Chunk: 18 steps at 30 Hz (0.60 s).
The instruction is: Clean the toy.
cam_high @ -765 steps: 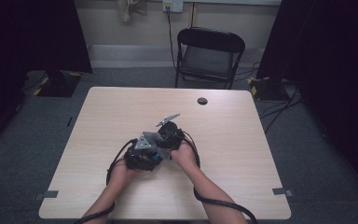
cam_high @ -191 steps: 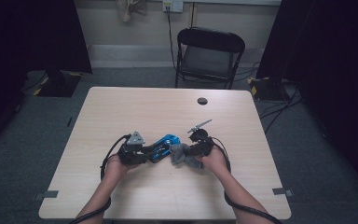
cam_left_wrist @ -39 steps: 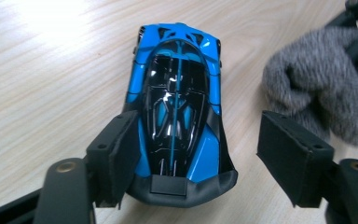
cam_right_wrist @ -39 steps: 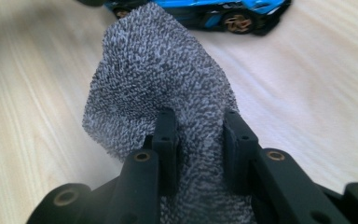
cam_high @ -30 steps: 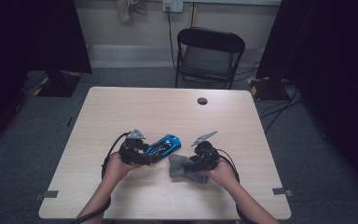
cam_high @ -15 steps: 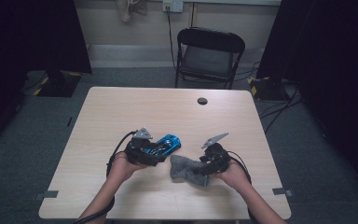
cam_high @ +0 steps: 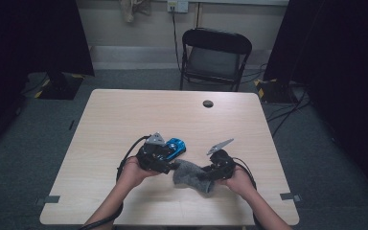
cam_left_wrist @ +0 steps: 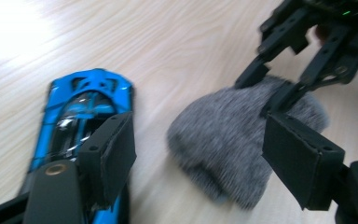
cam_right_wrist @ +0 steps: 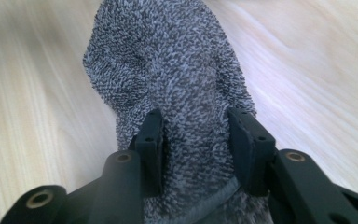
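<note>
The grey sock lies near the front edge of the tabletop, pinched at its cuff by the right gripper, whose jaws are clamped on the fabric. The left gripper is held with jaws apart, the blue toy car beside one jaw. The grip on the cuff should be kept firm, and the free jaws brought to the cuff's other side so that the opening can be spread.

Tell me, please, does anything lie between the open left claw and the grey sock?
Nothing visible does. The left claw is open, with bare table between it and the grey sock. The blue toy car lies off to one side, and the right claw holds the sock's far end.
</note>
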{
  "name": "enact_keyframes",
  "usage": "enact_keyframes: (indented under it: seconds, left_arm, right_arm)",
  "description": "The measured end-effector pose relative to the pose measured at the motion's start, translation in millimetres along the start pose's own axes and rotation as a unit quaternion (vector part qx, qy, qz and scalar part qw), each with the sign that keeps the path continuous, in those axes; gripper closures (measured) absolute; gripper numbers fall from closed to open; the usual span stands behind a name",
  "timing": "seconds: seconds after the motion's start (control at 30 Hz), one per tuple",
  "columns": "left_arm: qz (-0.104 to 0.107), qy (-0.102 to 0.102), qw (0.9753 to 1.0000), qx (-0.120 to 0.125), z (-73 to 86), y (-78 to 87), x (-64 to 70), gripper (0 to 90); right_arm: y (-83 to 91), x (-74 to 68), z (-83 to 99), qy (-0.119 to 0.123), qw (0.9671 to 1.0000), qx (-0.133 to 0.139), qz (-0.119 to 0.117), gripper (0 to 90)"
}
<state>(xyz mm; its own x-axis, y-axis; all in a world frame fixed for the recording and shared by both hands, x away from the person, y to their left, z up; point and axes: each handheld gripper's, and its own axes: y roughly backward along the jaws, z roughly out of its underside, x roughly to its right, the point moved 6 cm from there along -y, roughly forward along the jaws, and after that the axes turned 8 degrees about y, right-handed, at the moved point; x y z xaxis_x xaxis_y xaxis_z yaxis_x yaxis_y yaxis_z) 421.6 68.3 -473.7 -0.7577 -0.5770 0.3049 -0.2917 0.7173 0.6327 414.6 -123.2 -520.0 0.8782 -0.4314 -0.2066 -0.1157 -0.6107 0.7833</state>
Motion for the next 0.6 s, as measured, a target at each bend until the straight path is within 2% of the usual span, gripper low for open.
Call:
enact_keyframes:
  seconds: [0.07, 0.13, 0.2, 0.3, 0.4, 0.47, 0.6]
  left_arm:
    - [0.005, -0.004, 1.0000, -0.001, -0.5, -1.3, 3.4, 25.0]
    - [0.014, -0.007, 0.9999, 0.001, -1.1, -2.9, 7.2, 25.0]
    - [0.024, -0.010, 0.9997, -0.005, -0.2, -5.6, 11.0, 24.9]
    - [0.030, -0.011, 0.9994, -0.013, 2.3, -9.9, 13.5, 24.3]
    - [0.029, -0.011, 0.9994, -0.018, 5.3, -13.3, 13.3, 24.5]
    - [0.031, -0.014, 0.9992, -0.021, 6.7, -15.9, 13.6, 24.6]
    - [0.031, -0.024, 0.9987, -0.032, 9.5, -24.7, 16.8, 24.9]
  right_arm:
    - [-3.4, -3.5, -4.4, 0.008, 0.9999, -0.002, -0.009, 61.4]
    - [-7.9, -8.8, -10.4, 0.027, 0.9994, -0.006, -0.022, 61.5]
    - [-11.3, -13.2, -15.7, 0.037, 0.9989, -0.006, -0.026, 59.1]
    - [-14.3, -16.6, -23.6, 0.051, 0.9984, -0.006, -0.022, 44.4]
    - [-9.2, -13.5, -26.1, 0.056, 0.9983, 0.003, -0.016, 38.4]
    - [-3.8, -10.2, -25.7, 0.050, 0.9986, 0.006, -0.014, 32.9]
    - [10.5, -0.8, -25.3, 0.039, 0.9991, 0.019, -0.003, 31.9]
